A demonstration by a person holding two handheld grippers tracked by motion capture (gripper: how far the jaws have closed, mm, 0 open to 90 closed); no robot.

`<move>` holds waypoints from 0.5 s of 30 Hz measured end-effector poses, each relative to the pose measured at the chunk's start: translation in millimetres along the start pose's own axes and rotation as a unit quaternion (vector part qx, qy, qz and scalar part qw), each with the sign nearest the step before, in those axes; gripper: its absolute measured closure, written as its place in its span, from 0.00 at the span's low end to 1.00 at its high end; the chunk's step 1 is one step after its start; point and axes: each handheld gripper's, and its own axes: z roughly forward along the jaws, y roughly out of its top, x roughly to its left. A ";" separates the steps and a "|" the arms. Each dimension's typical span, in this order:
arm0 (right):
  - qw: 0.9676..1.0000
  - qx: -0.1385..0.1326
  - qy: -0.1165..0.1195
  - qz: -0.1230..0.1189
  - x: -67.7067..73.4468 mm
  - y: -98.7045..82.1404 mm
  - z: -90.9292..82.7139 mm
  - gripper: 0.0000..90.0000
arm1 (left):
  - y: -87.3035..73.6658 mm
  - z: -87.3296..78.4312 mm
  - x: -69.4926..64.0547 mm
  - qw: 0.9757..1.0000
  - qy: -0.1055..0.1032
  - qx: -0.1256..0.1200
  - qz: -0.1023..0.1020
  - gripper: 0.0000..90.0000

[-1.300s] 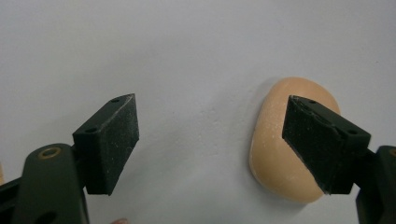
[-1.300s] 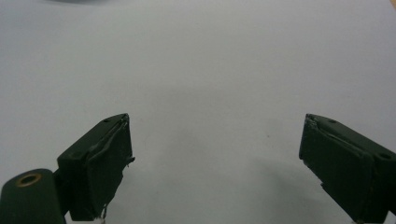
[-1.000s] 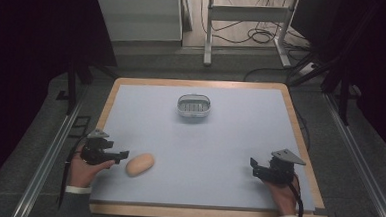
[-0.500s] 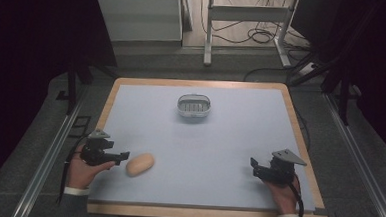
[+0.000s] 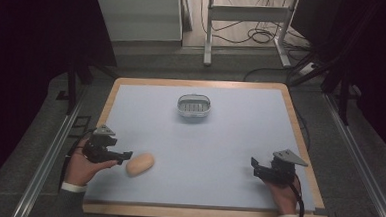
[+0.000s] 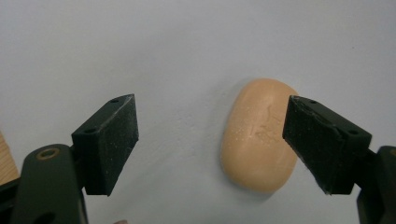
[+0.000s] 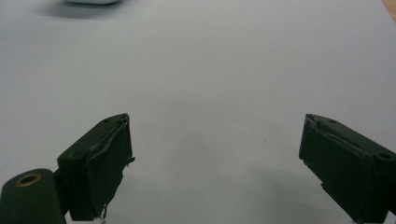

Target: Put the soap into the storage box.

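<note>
Soap lies on the table near its front left, just beside the left gripper, whose jaws gape wide, holding nothing. Right gripper rests front right, wide open, empty.

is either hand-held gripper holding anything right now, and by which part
Nothing is held. The left hand-held gripper is open, with the bar of soap lying on the table near one jaw, ungripped. The right hand-held gripper is open over bare table.
</note>
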 end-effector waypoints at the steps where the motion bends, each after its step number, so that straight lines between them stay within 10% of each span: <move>1: 1.000 0.000 0.000 0.000 0.0 0.0 0.0 0.11 | 1.0 0.4 -0.9 1.000 0.000 0.002 0.003 0.20; 15: 1.000 0.002 0.000 0.001 -0.1 0.2 0.1 0.11 | 12.4 8.9 -12.3 0.999 -0.005 0.033 0.030 0.20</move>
